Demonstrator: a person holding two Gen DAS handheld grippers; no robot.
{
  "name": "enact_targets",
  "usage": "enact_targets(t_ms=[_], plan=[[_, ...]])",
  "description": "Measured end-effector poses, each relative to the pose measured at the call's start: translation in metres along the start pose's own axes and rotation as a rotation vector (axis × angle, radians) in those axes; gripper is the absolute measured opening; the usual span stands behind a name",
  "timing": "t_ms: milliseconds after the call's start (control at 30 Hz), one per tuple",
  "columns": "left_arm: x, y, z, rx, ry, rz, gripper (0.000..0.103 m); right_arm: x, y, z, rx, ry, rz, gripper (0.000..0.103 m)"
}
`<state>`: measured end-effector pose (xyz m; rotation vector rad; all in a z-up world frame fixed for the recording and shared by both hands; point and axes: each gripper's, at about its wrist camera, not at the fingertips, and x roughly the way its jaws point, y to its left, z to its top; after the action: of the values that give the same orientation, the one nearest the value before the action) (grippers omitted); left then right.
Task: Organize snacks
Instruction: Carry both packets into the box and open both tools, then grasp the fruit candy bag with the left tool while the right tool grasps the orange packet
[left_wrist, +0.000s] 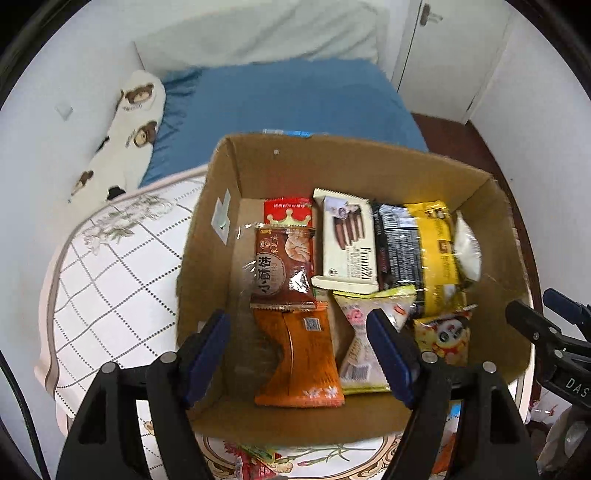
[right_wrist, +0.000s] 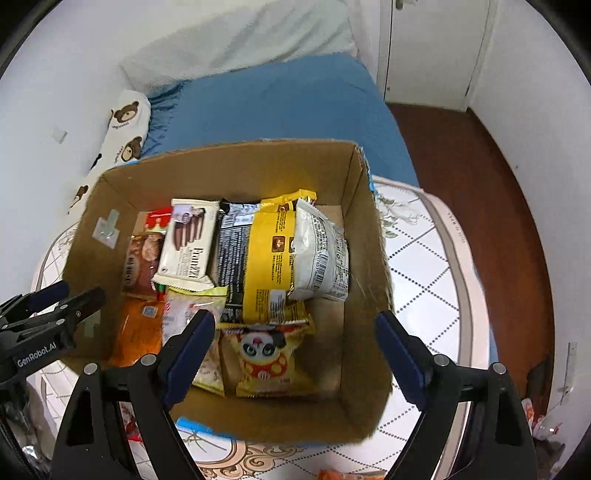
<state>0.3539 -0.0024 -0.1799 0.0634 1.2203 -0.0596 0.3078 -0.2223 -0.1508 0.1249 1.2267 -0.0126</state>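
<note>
Cardboard: open box (left_wrist: 369, 166) on the patterned counter (left_wrist: 110, 280), blue bed (left_wrist: 288, 103) and bear-print pillow (left_wrist: 133, 122) behind.
Snacks: packed inside, below both grippers.
Left gripper (left_wrist: 299, 350): fingers spread, empty, over the orange packet (left_wrist: 299, 354).
Right gripper (right_wrist: 295, 350): fingers wide, empty, over the panda packet (right_wrist: 266, 354).
Writing: "GenRobot.AI" on the left gripper.

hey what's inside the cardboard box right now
The cardboard box holds snack packets: an orange packet, a white wafer pack, a yellow packet, and a panda packet among them. Anything under these overlapping packets is hidden.
</note>
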Motion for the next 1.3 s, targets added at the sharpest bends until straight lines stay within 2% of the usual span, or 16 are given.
enact_targets(t_ms=[300,433,700,833,967,1033,1100,1133,1300], plan=[[-0.059,-0.007,-0.03,0.014,-0.126,-0.023,0.075,-0.062,0.01,-0.033,-0.027,-0.107,0.015,0.09],[-0.075,-0.008,-0.042,0.006,-0.139,-0.046,0.075,-0.084,0.013,-0.046,-0.029,-0.147,0.022,0.09],[-0.113,-0.014,-0.059,0.012,-0.216,-0.045,0.075,-0.125,0.016,-0.068,-0.008,-0.211,0.07,0.09],[-0.123,-0.012,-0.068,0.0,-0.229,-0.046,0.075,-0.139,0.016,-0.078,-0.003,-0.223,0.093,0.09],[-0.117,-0.005,-0.087,-0.02,-0.196,-0.05,0.075,-0.128,0.005,-0.096,0.035,-0.159,0.138,0.09],[-0.105,0.001,-0.101,-0.029,-0.161,-0.037,0.075,-0.115,-0.004,-0.111,0.064,-0.112,0.13,0.09],[-0.091,0.006,-0.115,-0.036,-0.118,-0.019,0.075,-0.092,-0.019,-0.133,0.102,-0.037,0.141,0.085],[-0.082,0.01,-0.123,-0.044,-0.092,-0.005,0.075,-0.084,-0.023,-0.139,0.111,-0.011,0.145,0.072],[-0.033,0.035,-0.161,-0.089,0.05,0.049,0.075,-0.025,-0.068,-0.188,0.229,0.152,0.098,0.07]])
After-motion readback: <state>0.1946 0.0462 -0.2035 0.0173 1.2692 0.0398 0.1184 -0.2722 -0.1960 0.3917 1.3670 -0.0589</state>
